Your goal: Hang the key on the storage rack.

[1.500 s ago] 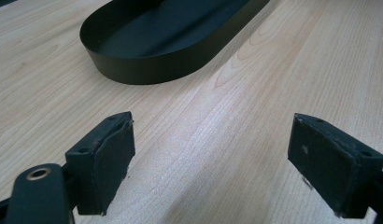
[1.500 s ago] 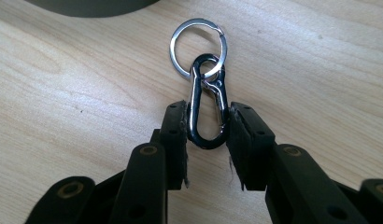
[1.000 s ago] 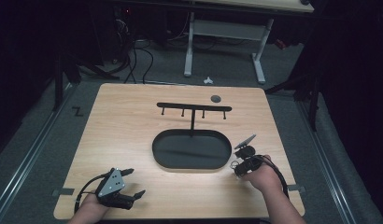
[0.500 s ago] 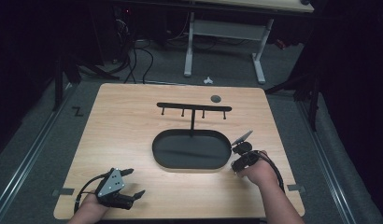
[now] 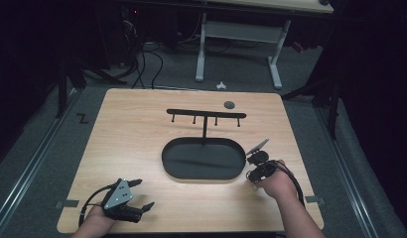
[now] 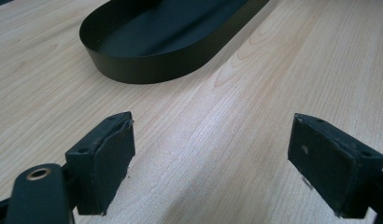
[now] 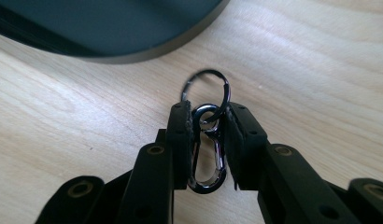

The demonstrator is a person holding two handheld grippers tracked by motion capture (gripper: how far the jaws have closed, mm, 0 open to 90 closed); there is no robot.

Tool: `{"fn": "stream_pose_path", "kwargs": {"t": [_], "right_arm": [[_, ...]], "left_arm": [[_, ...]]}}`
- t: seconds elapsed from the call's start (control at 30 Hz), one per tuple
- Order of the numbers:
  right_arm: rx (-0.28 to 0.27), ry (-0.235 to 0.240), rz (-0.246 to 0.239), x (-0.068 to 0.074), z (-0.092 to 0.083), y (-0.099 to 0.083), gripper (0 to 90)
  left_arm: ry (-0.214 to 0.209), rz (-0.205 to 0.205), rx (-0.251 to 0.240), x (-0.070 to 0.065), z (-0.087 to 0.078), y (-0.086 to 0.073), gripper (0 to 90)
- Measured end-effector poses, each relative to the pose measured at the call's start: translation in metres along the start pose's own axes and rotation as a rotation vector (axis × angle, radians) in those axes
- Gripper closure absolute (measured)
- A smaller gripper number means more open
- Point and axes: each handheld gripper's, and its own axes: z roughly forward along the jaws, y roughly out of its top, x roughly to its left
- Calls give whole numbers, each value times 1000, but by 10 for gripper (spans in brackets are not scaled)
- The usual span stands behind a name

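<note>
At the near left edge of the pale wooden tabletop [image 5: 142,144] rests the left gripper [image 5: 142,194], its jaws wide apart over bare wood. In the middle sits the black oval tray [image 5: 204,159]. Just right of it the right gripper [image 7: 206,122] – jaws just closed – clamps a silver metal snap-hook clip with its key ring [image 7: 209,154] against the tabletop.

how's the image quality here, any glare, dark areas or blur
High view: the room is dark around the lit table. Left gripper view: sharp wood grain, with soft sheen between the left gripper jaws. Right gripper view: bright glints on the metal clip and its ring; the black tray is slightly soft.
</note>
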Motion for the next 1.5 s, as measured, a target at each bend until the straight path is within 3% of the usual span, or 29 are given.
{"fn": "stream_pose_path", "kwargs": {"t": [0.83,1.07,1.5], "right_arm": [[-27,-11,-27,3,-55,3,727],[-23,3,0,5,-67,9,727],[-42,-6,-19,9,-89,24,727]], "left_arm": [[-1,3,5,0,0,0,153],[-3,3,9,0,1,0,153],[-4,3,10,0,1,0,153]]}}
